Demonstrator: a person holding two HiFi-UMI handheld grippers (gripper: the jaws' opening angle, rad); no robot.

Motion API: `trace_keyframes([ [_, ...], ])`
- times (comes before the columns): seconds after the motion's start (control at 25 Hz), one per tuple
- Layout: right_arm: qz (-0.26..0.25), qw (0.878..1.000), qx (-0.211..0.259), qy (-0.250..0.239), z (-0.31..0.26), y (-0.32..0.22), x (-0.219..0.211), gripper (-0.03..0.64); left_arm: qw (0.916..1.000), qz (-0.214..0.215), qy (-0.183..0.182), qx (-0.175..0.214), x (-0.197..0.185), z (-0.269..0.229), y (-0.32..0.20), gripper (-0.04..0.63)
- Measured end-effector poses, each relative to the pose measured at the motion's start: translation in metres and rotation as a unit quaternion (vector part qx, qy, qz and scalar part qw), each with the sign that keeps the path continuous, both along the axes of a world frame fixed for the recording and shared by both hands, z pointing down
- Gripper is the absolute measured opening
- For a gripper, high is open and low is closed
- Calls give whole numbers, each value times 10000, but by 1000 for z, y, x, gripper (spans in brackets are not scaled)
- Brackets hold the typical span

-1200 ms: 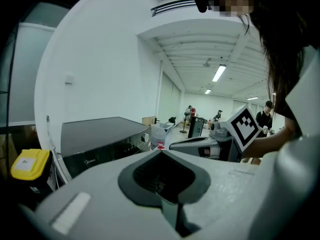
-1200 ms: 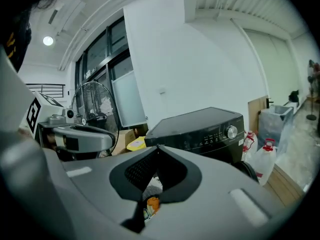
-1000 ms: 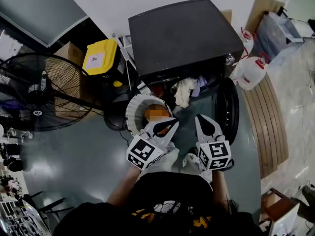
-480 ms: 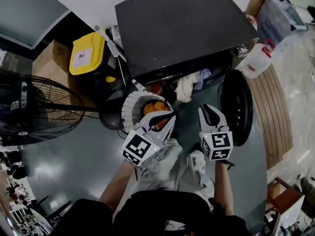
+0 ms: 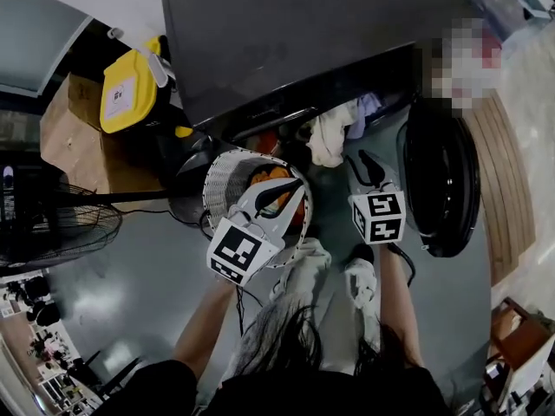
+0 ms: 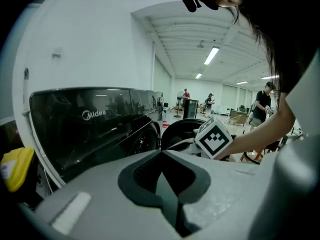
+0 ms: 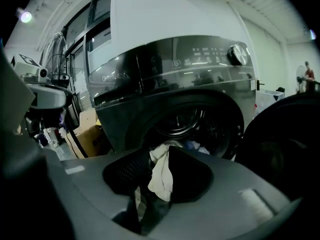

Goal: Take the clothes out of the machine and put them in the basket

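Dark grey panelling covers the machine (image 5: 303, 42); read the white "Midea" lettering (image 6: 94, 114) on its front. A white cloth (image 5: 328, 139) hangs out of the machine's open port, with more clothes behind it. The basket (image 5: 227, 180) stands just beside the machine and holds an orange garment (image 5: 276, 178). Your left gripper (image 5: 297, 189) overlaps the basket in the head view, fingers pressed together and empty. Your right gripper (image 5: 362, 167) faces the port. Its fingers have just been opening and are now spread. The white cloth shows in their gap, not pinched.

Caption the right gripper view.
Right hand-held gripper, empty jaws just opening, faces crumpled pale cloth hanging from black front-loading washing machine.
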State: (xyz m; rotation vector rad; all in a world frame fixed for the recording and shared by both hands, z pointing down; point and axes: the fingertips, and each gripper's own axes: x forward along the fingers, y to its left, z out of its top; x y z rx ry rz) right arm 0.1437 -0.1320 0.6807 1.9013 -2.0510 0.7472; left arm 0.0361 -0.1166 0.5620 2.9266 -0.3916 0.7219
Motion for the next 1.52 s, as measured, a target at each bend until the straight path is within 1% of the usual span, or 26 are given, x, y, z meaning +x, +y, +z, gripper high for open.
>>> trace_keyframes([
  [0.16,-98,9999,-124,46,53,-15,5,144,10000,-57,-51,2,7,35,-2,0],
  [0.28,-160,9995,-262,72,90,-26,4,152,9997,122,-188,-8,11,59,-1,0],
  [0.44,-234,9985,-472,138,135,-48,6,169,9988,320,-362,84,15,82,-8,0],
  [0.56,-149,9979,-619,82,162,-68,8,183,9991,209,-359,39,14,95,-19,0],
  [0.64,-144,9975,-679,141,174,-80,7,194,9993,113,-353,-21,9,102,-23,0],
  [0.72,-171,9968,-674,402,179,-91,10,209,9992,85,-386,-22,4,108,-25,0],
  [0.84,-344,9925,-801,852,186,-107,12,278,9987,117,-500,25,-8,114,-31,0],
  [0.92,-556,9878,-952,1099,196,-116,8,330,9983,124,-561,19,-19,119,-33,0],
  [1.0,-747,9817,-1108,1358,206,-122,6,329,9981,104,-613,1,-28,125,-35,0],
  [1.08,-814,9766,-1244,1556,216,-126,8,299,9978,81,-655,-6,-35,130,-37,0],
  [1.16,-843,9734,-1354,1647,223,-127,11,236,9978,60,-662,-19,-37,134,-38,0],
  [1.24,-895,9717,-1399,1680,225,-125,12,155,9979,43,-649,-43,-38,135,-39,0],
  [1.32,-846,9743,-1355,1590,218,-119,10,57,9979,55,-639,-65,-38,133,-38,0],
  [1.36,-763,9771,-1305,1495,211,-116,10,36,9979,75,-632,-77,-37,131,-37,0],
  [1.52,-420,9868,-1070,1137,178,-100,14,31,9977,240,-631,-93,-28,117,-32,0],
])
